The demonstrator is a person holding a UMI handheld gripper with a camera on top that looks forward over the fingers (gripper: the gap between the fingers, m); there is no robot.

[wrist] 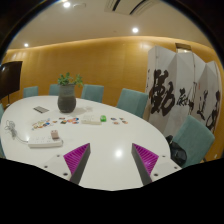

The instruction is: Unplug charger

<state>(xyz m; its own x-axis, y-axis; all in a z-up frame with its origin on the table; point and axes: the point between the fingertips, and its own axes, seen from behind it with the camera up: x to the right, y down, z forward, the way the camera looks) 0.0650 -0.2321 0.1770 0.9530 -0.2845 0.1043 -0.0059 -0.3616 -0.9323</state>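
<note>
My gripper (113, 160) sits low over the near edge of the white table (105, 160), its two fingers spread wide with bare tabletop between the purple pads (78, 154). Nothing is held and neither finger touches any object; I can't tell whether the tips rest on the surface or hang just above it.

I can't pick out a charger with any certainty. The likeliest spot is the scatter of small items (60, 122) well beyond the fingers, to the left of their line, in the middle of the table: a few flat, dark and light pieces too small for me to identify. Nearer to me on that side lies a white oblong object (45, 143), perhaps a power strip, though I can't confirm it. A small green thing (102, 118) lies further right, and another pair of little flat pieces (118, 121) just past it.

Behind that clutter stands a grey pot with a green plant (67, 94). Teal chairs (131, 100) ring the far side of the table, and another stands close by on my right. A folding screen with black calligraphy (185, 92) stands to the right against the orange wall (100, 65).

The stretch of table between the fingers and the clutter is open.
</note>
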